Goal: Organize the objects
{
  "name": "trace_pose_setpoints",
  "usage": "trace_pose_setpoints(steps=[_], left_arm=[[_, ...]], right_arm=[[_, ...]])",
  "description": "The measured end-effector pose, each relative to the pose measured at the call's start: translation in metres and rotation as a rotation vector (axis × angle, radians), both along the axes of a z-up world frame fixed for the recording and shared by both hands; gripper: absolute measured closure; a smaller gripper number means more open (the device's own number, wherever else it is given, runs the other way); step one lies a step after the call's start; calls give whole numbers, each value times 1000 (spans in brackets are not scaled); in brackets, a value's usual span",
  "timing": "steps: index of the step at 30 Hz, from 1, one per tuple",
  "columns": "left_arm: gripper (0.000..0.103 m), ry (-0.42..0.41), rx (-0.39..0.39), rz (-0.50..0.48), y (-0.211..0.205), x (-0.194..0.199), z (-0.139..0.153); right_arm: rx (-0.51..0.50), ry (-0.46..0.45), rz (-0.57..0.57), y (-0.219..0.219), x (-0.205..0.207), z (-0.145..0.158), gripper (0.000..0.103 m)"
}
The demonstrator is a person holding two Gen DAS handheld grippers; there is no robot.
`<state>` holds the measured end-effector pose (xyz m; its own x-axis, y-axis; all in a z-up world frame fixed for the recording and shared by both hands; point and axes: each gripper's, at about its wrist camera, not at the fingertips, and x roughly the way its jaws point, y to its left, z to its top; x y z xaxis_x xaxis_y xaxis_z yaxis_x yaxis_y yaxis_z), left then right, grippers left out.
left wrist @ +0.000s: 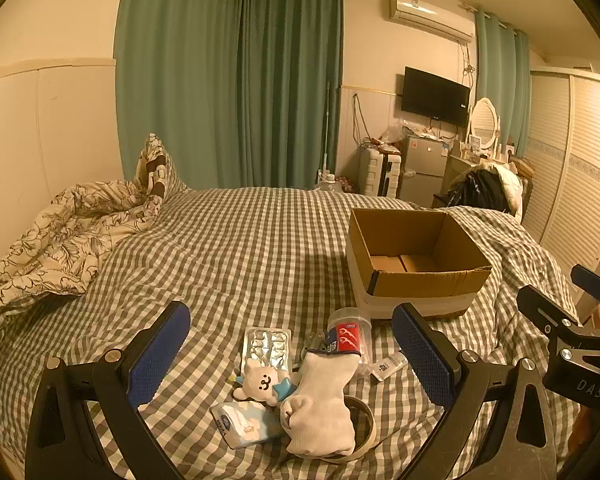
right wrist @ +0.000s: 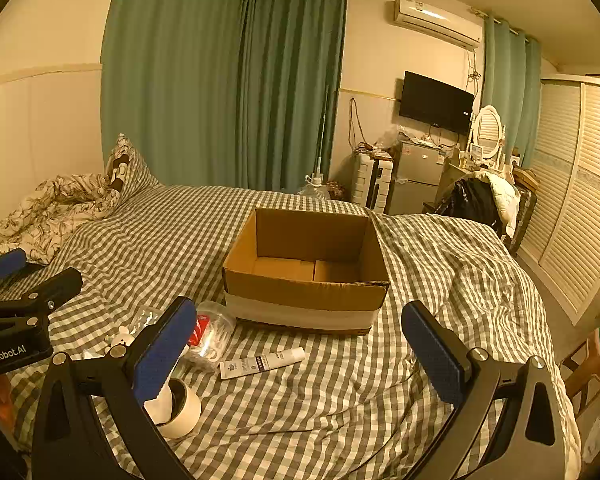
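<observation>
Resting on the checked bed (left wrist: 260,248), the open cardboard box (right wrist: 306,268) serves as landmark. Left gripper (left wrist: 292,356) and right gripper (right wrist: 300,354) hover fully open, holding nothing. Near the box's front: floss-pick jar (left wrist: 350,330), tube (right wrist: 262,362), white sock (left wrist: 322,404), tape roll (right wrist: 184,408), blister pack (left wrist: 267,346), bear toy (left wrist: 262,382).

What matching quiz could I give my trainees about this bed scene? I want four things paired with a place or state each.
Things:
1. cardboard box
2. white sock
3. white tube
4. left gripper

Places or states:
A. lies partly over the tape roll
B. jaws wide open, holding nothing
C. open-topped, nothing visible inside
D. lies flat on the checked sheet, in front of the box

Pairs: 1-C, 2-A, 3-D, 4-B
</observation>
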<state>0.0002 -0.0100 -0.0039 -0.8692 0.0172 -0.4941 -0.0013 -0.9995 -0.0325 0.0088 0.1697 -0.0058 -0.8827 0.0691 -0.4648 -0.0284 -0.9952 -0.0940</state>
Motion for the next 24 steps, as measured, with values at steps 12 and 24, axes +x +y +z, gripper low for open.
trace_pose_setpoints(steps=[12, 24], left_arm=[[0, 0, -10, -8, 0, 0, -1], [0, -5, -14, -15, 3, 0, 0]], right_arm=[[-11, 0, -3, 1, 1, -1, 0], [-16, 0, -8, 3, 2, -1, 0]])
